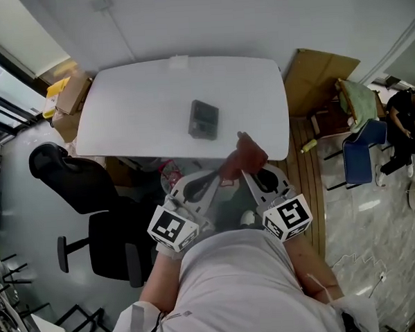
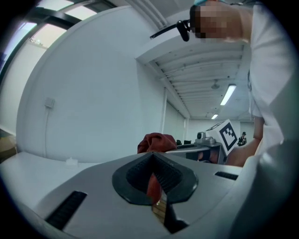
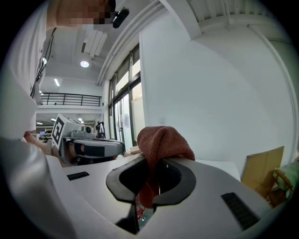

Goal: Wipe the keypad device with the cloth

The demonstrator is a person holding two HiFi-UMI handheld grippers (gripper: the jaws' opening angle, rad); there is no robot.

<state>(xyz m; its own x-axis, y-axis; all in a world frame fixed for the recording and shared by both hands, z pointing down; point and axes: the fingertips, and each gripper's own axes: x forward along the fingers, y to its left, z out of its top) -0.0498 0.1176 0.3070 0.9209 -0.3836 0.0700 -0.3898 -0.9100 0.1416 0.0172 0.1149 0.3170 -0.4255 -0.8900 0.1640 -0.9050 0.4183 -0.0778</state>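
Note:
The dark keypad device [image 1: 204, 120] lies near the middle of the white table [image 1: 135, 110], untouched. Both grippers are held close to the person's chest, below the table's front edge and short of the device. A reddish-brown cloth [image 1: 246, 155] bunches up between them. My right gripper [image 1: 244, 169] is shut on the cloth [image 3: 161, 140], which bulges over its jaws [image 3: 156, 162]. My left gripper [image 1: 220, 176] is shut too, and a strip of the cloth [image 2: 153, 186] shows between its jaws [image 2: 153, 155]. The rest of the cloth [image 2: 156, 141] rises just beyond them.
A black office chair [image 1: 91, 202] stands at the left of the person. Cardboard boxes [image 1: 68, 93] sit past the table's left end, and a cardboard sheet [image 1: 321, 76] leans at its right. A blue chair [image 1: 366, 153] and another person [image 1: 407, 116] are at the far right.

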